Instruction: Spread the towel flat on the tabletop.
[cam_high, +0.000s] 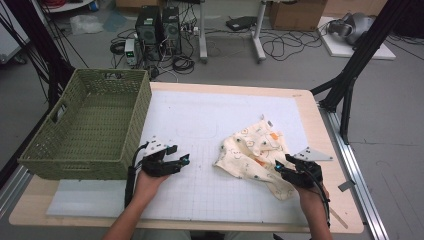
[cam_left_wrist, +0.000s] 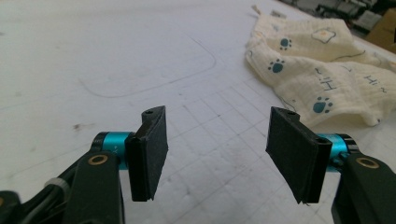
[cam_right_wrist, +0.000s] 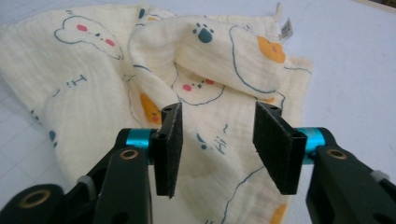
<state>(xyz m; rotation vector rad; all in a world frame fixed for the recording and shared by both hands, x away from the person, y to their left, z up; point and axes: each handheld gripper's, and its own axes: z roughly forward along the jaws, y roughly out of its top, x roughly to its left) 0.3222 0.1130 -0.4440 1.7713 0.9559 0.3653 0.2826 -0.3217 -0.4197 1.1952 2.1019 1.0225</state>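
1. On the white gridded mat (cam_high: 200, 190) that covers most of the pale wooden table (cam_high: 320, 135), my two hand-held grippers are low, near the edge on my side.
2. My left gripper (cam_high: 182, 161) is over bare mat, beside the front corner of the green woven basket (cam_high: 90, 130). Its jaws are wide apart and there is nothing between them.
3. My right gripper (cam_high: 281, 167) is over the near part of the cream muslin cloth with blue paw prints and bear faces (cam_high: 252, 150). Its jaws are about half open. In the right gripper view the cloth (cam_right_wrist: 93, 102) lies under and between the pads (cam_right_wrist: 169, 140), but they do not press on it.
4. The cloth is crumpled on the right half of the mat, with one fold turned over on itself and a small label (cam_right_wrist: 286, 29) at its far corner. In the left gripper view the cloth (cam_left_wrist: 322, 70) is well apart from my left gripper (cam_left_wrist: 217, 154).
5. The mat has a faint curved line (cam_left_wrist: 154, 84) drawn on it.
6. Behind the table the grey floor (cam_high: 300, 65) holds two dark computer towers (cam_high: 160, 27), many loose cables (cam_high: 280, 47) and cardboard boxes (cam_high: 297, 12).
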